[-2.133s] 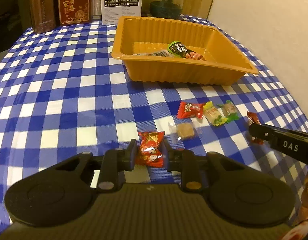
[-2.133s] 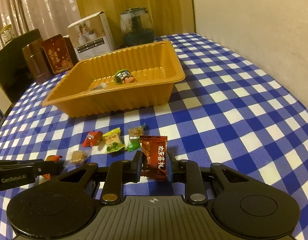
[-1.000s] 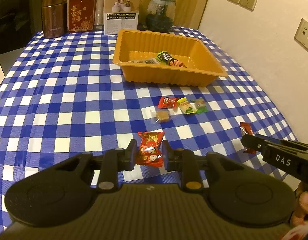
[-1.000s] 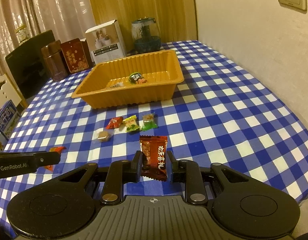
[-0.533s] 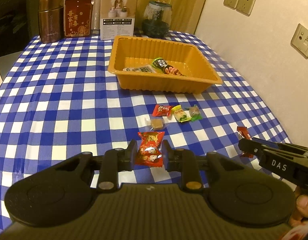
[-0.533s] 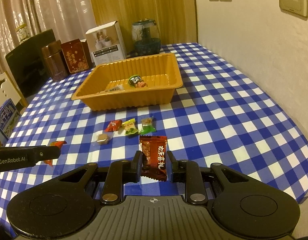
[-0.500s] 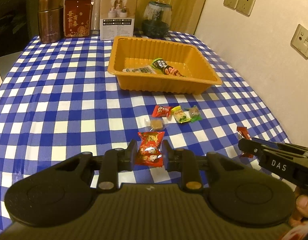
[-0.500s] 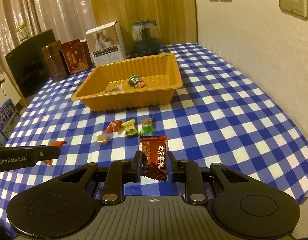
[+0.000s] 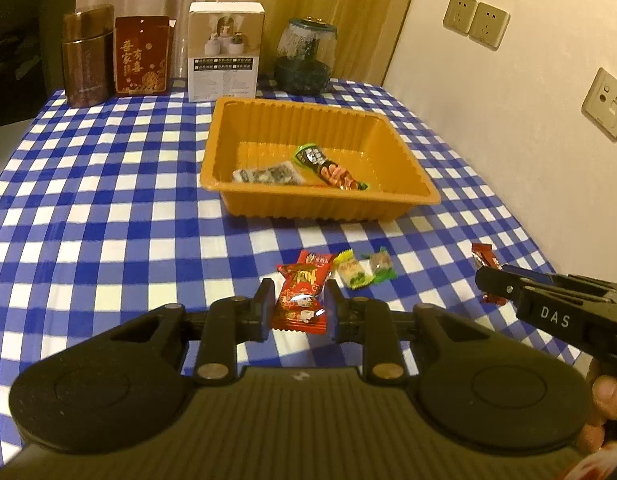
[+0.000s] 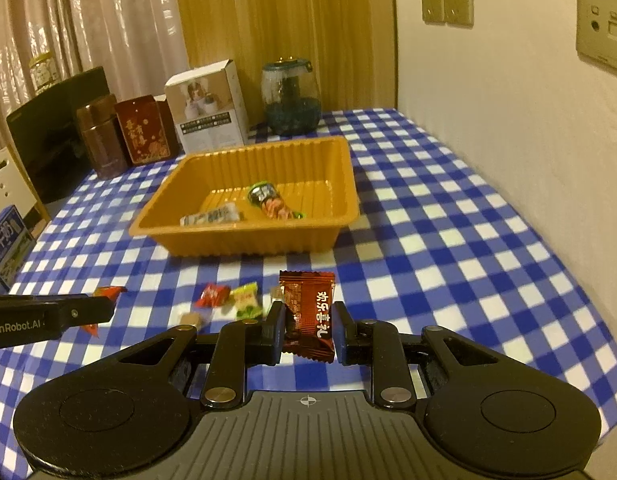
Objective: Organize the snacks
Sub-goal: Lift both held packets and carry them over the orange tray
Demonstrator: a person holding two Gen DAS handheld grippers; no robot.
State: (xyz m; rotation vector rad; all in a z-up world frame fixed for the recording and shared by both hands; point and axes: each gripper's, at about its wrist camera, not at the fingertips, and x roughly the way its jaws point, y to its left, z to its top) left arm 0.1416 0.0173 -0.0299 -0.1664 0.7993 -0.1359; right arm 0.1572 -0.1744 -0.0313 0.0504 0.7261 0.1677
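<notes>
Both grippers have lifted back: left gripper [image 9: 298,308] clamps a red foil candy [image 9: 302,298], right gripper [image 10: 308,330] a brown wrapper [image 10: 310,314]. Ribbed orange plastic tray [image 9: 416,178] at twelve o'clock holds two snacks; four wrapped candies [image 10: 236,300] wait.

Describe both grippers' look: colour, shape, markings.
Both are matte black. The left gripper and right gripper each have two short fingers on pivoting links with brass-coloured pins, two round discs and a ribbed grey centre plate. Side markings: "GenRobot.AI" on the left, "DAS" on the right. No cables visible.

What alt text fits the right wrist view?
The right hand-held gripper pinches a brown candy above a blue checked table. Ahead sits an orange tray holding two snacks, with loose candies before it.
</notes>
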